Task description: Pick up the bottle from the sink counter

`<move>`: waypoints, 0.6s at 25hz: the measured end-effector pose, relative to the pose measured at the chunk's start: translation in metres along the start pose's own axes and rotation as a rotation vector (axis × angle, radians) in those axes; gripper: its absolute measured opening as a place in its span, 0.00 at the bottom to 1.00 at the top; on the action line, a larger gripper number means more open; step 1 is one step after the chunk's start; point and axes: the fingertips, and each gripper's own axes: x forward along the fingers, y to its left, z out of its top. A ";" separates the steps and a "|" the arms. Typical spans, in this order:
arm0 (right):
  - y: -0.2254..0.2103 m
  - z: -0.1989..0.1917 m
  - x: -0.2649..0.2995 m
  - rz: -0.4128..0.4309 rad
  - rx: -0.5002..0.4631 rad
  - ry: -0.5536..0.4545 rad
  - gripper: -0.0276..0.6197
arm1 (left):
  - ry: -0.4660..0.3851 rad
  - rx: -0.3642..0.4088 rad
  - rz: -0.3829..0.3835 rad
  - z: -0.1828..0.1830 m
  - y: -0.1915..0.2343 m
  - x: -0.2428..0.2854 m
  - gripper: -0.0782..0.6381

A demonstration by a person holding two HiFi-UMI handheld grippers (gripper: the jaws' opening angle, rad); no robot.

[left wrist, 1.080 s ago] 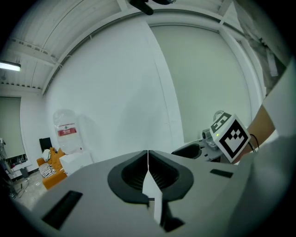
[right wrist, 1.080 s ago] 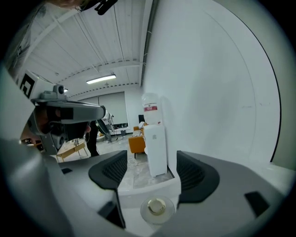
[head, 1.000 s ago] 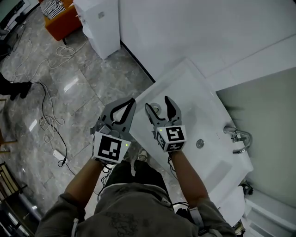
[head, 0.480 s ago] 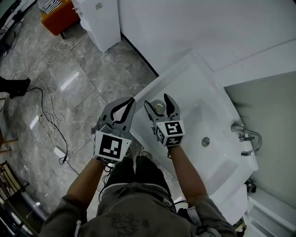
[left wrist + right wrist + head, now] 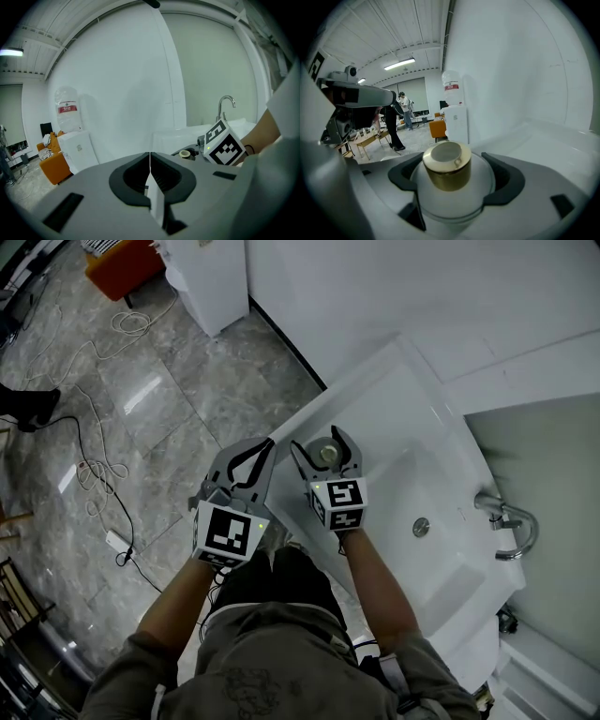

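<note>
Bottle w/ gold cap stood on sink counter near its corner, between right gripper's wide-spread jaws, not yet clamped. Left gripper hung beside counter edge, jaws together, empty.

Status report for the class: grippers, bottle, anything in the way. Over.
Left gripper shut, empty. Right gripper jaws wide, straddling the gold-capped bottle, no squeeze evident. Bottle upright on the sink counter. Nothing else beside it.
</note>
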 end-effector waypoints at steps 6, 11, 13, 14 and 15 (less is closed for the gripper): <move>0.002 -0.006 0.002 -0.015 -0.036 0.010 0.55 | 0.016 -0.037 -0.004 -0.012 -0.003 -0.003 0.13; 0.001 -0.008 0.002 -0.028 -0.056 0.011 0.54 | 0.022 -0.034 -0.002 -0.019 -0.007 -0.003 0.13; 0.001 -0.007 0.002 -0.035 -0.066 0.007 0.54 | 0.020 -0.038 -0.006 -0.018 -0.009 -0.004 0.13; 0.000 -0.006 0.001 -0.041 -0.069 0.007 0.54 | 0.019 -0.038 -0.006 -0.018 -0.010 -0.005 0.13; -0.001 -0.005 0.001 -0.047 -0.072 0.009 0.54 | 0.017 -0.034 -0.003 -0.018 -0.010 -0.005 0.13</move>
